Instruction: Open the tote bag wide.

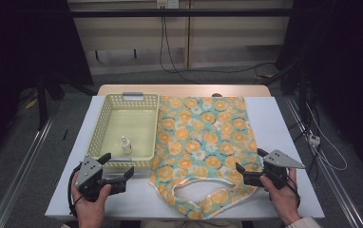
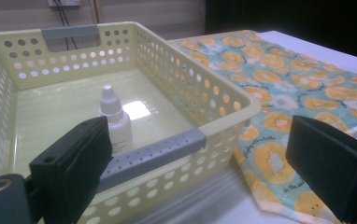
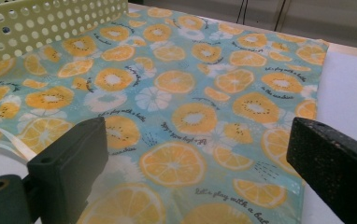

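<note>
Centrally, an orange-slice print garment [image 1: 203,147] is lying flat on the white table [image 1: 274,123], its neckline toward the person. Just beside it on the left, a pale yellow perforated basket [image 1: 101,126] is holding a small white dropper bottle [image 1: 125,145], standing upright. Left gripper [image 1: 118,168] is hovering at the basket's near rim, jaws spread wide, gripping nothing. Right gripper [image 1: 251,166] is hovering over the garment's near right corner, jaws likewise wide apart and empty.
</note>
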A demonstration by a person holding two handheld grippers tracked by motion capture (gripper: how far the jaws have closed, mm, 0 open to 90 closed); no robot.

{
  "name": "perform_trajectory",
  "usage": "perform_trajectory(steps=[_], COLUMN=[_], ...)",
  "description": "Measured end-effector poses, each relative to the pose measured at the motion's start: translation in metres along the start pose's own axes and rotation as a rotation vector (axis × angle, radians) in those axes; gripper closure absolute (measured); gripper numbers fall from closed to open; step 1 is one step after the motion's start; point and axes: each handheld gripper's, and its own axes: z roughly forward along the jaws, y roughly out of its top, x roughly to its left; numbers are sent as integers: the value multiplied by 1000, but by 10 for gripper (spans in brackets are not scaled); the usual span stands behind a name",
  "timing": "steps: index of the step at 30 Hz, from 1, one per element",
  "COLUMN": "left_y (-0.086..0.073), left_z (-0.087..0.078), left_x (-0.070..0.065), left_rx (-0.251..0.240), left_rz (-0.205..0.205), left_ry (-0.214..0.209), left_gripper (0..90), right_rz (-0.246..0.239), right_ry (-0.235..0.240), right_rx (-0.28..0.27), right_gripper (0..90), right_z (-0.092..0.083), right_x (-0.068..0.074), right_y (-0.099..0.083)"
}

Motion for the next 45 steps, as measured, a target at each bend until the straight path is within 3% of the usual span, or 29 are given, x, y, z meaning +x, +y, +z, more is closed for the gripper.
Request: perform_trajectory(steps=[14,17,20,24,27,33,39,41,45], left_y=[0,-1,1,0,0,0,1,2,2], left_z=[-1,-1,-1,0,1,-1,-3,-5,-3], left_x=[2,-2,-4,1,1,2,5,7,11], left_rx=[2,22,9,19,21,6,-4,-5,-12], left_rz=[-21,-46,-21,-19,-19,-9,-13,2,-16], left_ry=[18,-9,-33,-14,-13,-9,4,12,16], left_gripper=[65,65,65,65,65,65,65,65,65], right_rz=[-4,-8,-4,-6,-20,-13,-9,-6,-2], right_ry=[12,-1,-7,-1,9,-16,-14,-28,-53], right_rx=[23,20,25,41,46,75,137,136,153], right_gripper=[64,53,35,38,49,46,68,72,74], right_z=[3,3,4,8,12,20,29,30,33], right_x=[-1,-1,-2,-4,-6,-13,-24,-27,-37], right_y=[0,0,0,3,7,16,24,28,40])
